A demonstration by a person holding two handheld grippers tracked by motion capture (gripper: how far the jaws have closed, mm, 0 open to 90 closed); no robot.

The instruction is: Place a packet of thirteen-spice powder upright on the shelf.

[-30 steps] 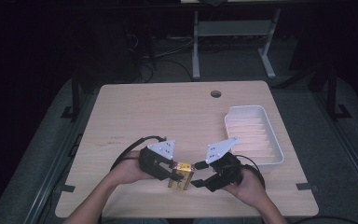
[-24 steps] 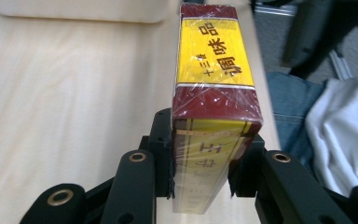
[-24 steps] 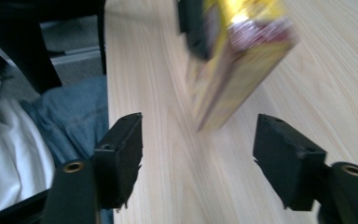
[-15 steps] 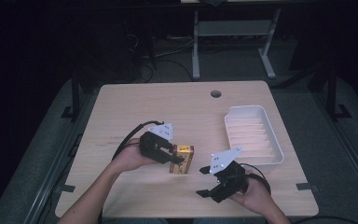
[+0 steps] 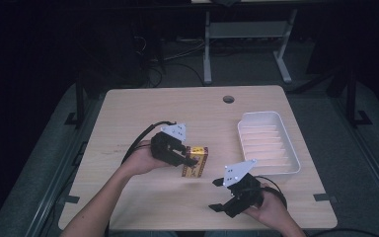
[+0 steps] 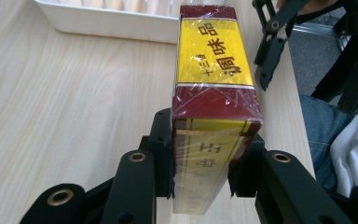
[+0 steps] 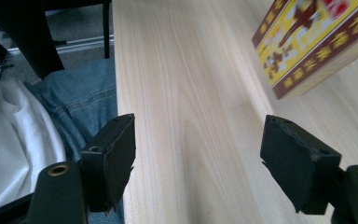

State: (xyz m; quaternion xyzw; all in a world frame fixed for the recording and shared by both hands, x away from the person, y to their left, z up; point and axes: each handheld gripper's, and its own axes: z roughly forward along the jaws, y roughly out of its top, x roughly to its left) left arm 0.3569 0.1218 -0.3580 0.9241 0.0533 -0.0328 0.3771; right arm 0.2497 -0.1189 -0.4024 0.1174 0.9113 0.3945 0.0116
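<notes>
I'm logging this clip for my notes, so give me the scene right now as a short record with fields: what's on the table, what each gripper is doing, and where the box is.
surface: light wooden table
box: red and yellow wrapped box, clamped at one end, beside the tray
left gripper: shut on the box
right gripper: open, jaws wide apart with nothing between them, near the table's front edge
tray: white ribbed tray, nothing visible in it, on the right side of the table
</notes>
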